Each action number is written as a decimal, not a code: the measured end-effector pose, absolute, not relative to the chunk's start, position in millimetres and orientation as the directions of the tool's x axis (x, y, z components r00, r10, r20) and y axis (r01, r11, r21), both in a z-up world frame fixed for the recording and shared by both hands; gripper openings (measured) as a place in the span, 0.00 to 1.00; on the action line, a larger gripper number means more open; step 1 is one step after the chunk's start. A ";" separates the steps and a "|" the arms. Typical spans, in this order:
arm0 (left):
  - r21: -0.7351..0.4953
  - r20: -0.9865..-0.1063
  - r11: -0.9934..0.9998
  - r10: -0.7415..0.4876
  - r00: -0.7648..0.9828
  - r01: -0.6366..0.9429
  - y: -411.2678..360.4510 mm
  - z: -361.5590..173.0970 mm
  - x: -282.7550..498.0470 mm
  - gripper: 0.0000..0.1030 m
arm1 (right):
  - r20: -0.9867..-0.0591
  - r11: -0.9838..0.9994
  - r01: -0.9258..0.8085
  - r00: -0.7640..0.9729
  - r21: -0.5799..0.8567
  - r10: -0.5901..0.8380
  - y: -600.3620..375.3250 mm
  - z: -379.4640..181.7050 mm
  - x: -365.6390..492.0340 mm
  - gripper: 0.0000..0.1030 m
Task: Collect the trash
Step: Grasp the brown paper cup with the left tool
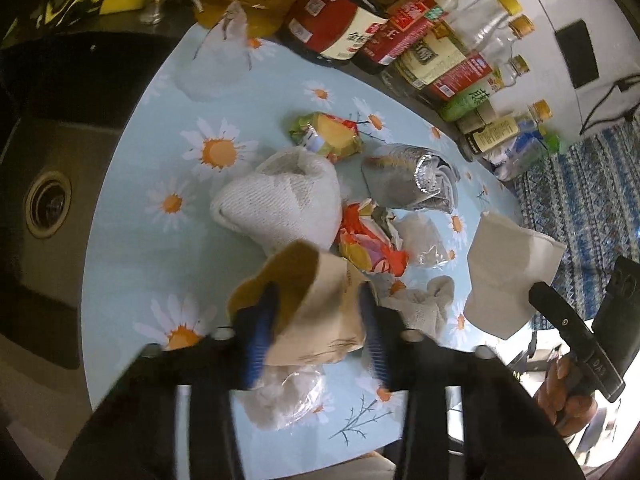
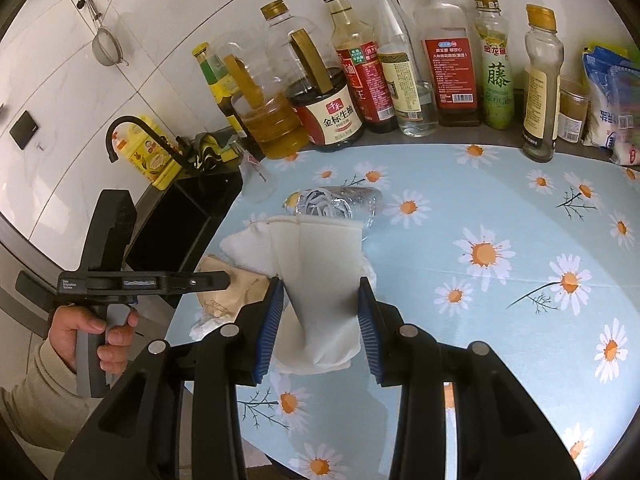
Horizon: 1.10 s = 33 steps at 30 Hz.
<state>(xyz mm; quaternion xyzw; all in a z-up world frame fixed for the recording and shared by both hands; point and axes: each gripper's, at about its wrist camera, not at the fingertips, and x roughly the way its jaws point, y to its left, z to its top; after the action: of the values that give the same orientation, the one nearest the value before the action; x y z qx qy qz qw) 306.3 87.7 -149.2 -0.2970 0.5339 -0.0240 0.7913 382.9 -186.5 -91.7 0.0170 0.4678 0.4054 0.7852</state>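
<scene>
Across the pale blue daisy-print tablecloth (image 1: 132,216), a crumpled white towel (image 1: 280,200), a crushed silver foil bag (image 1: 412,180) and bright snack wrappers (image 1: 370,246) lie close together. Above them, the left gripper (image 1: 318,320) pinches a creased brown paper cup (image 1: 316,304); the right gripper (image 2: 320,308) clasps a flattened white paper cup (image 2: 320,264).
</scene>
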 end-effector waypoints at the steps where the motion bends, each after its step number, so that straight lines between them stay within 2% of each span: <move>1: -0.491 -0.830 0.827 -0.350 0.434 -0.273 87.1 -148.5 307.3 0.26 | -0.721 0.671 -0.620 0.233 0.407 0.653 -186.7 -91.8 383.5 0.37; 9: -0.506 -0.803 0.832 -0.358 0.476 -0.227 80.1 -137.8 310.3 0.09 | -0.724 0.677 -0.614 0.236 0.405 0.648 -191.3 -91.4 380.8 0.37; 12: -0.505 -0.790 0.838 -0.353 0.501 -0.206 76.6 -129.5 309.2 0.05 | -0.724 0.681 -0.613 0.245 0.400 0.645 -194.2 -90.3 379.2 0.37; 23: -0.504 -0.742 0.849 -0.330 0.584 -0.160 76.3 -93.4 291.5 0.04 | -0.706 0.668 -0.633 0.259 0.391 0.659 -191.2 -76.9 364.2 0.37; 33: -0.503 -0.701 0.856 -0.323 0.636 -0.120 76.6 -63.8 240.8 0.04 | -0.705 0.654 -0.658 0.255 0.375 0.662 -176.0 -71.2 329.8 0.37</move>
<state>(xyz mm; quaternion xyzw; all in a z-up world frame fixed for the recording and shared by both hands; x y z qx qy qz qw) 240.8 76.6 -63.8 -0.2618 0.4228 -0.0585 0.8656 329.8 -176.0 -71.2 0.0022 0.4461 0.4162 0.7923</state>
